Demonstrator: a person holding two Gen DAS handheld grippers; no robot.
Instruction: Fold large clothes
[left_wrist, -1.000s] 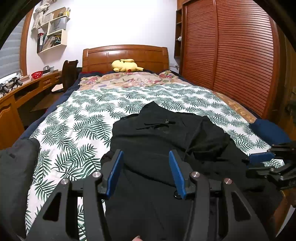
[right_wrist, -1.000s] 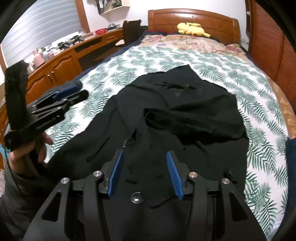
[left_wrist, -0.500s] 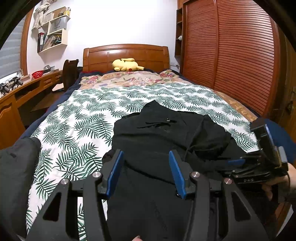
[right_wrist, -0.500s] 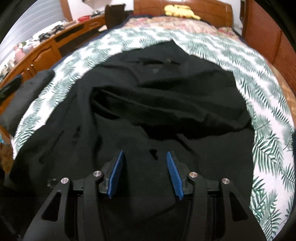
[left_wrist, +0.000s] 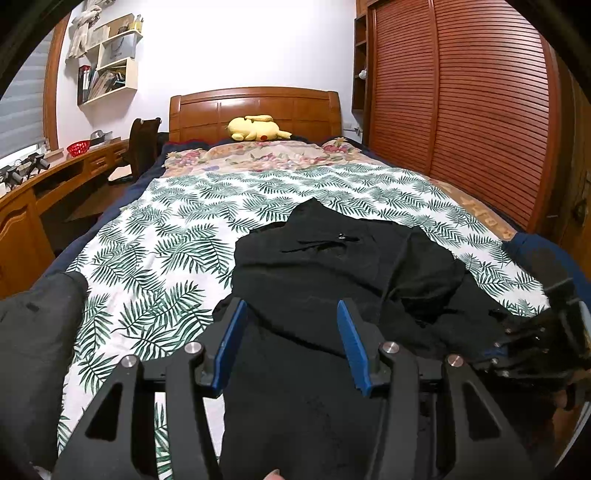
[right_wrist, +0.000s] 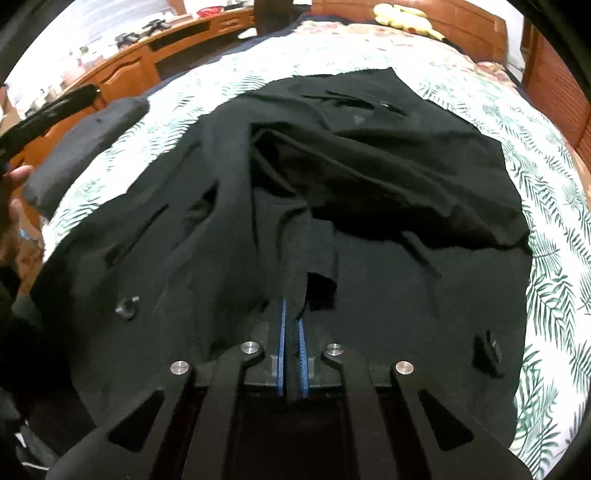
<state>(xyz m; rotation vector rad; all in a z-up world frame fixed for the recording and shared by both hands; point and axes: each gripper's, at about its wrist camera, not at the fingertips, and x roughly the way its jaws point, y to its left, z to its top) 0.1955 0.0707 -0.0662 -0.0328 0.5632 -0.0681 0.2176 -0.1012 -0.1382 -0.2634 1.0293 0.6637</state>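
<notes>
The big black fabric garment runs off the near edge of the left wrist view, its near hem out of sight behind the black left gripper body. On the right, the black right gripper is half cut by the edge, tips sunk in dark cloth, jaws unreadable from here. In the right wrist view the blue pads vanish at their tips under a bunched fold of that garment. The far yellow plush toy is blurred and clipped at the top. At far left a hand is cut off, blurred. The small round dark fastener is too blurred to identify.
</notes>
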